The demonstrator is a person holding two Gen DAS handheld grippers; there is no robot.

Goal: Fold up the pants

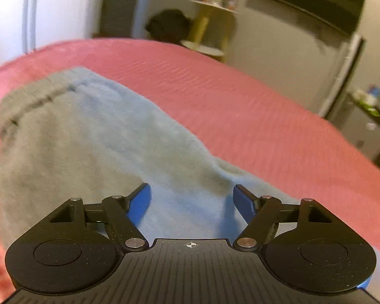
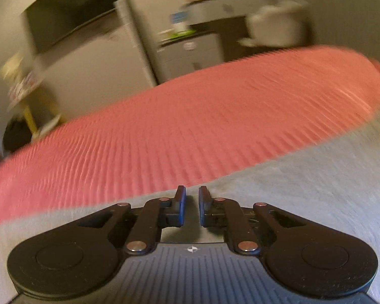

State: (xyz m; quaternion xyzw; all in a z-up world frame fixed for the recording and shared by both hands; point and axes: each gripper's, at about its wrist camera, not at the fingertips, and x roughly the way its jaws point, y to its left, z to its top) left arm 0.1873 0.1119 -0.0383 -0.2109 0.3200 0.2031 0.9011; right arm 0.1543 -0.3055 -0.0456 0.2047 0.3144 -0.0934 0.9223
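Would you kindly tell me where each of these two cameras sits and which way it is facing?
Left wrist: on the left tool, looking forward and down over the grey pants on the pink bedspread; its blue fingers stand wide apart.
Right wrist: on the right tool, looking low across the pants and bedspread, blurred; its fingers nearly closed, whether on cloth is unclear.
Shared: pants, bedspread, the dark wall screen, the yellow-legged stand.
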